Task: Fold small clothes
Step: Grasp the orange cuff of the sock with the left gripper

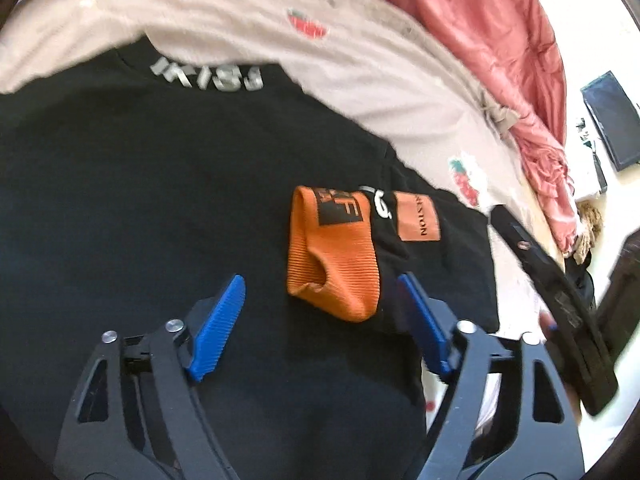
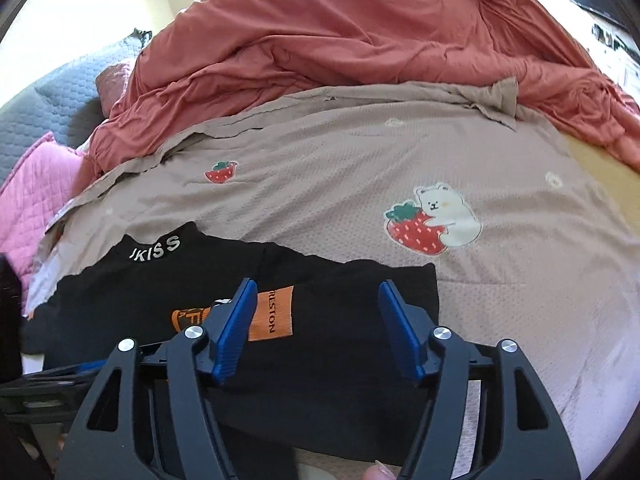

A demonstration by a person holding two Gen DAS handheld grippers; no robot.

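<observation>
black top (image 1: pixel 160 208) lying flat on the bed sheet (image 2: pixel 360 168), collar with pale lettering (image 2: pixel 154 249) toward the far side, hem toward the camera; its long axis thus runs from near to far, away from the person. one sleeve is already laid across the chest, its orange cuff (image 1: pixel 332 256) resting near the orange patch (image 2: pixel 272 312).

left claw (image 1: pixel 320 296) hovers over the cuff with jaws standing wide, nothing between the blue pads. right claw (image 2: pixel 314 304) hangs above the right half of the top, jaws likewise apart and empty; a fingertip (image 2: pixel 378 472) shows at the lower edge. the red quilt (image 2: pixel 360 32) is bunched well behind, clear of the work.

judged step: tidying the folded-in sleeve before the next fold. to do it well, pinch only the cuff layer, not the chest cloth beneath, and keep the sleeve parallel to the side seam. the other claw should pin the body so it does not slide on the sheet. a fold made across the long axis should bring hem toward collar squarely.
</observation>
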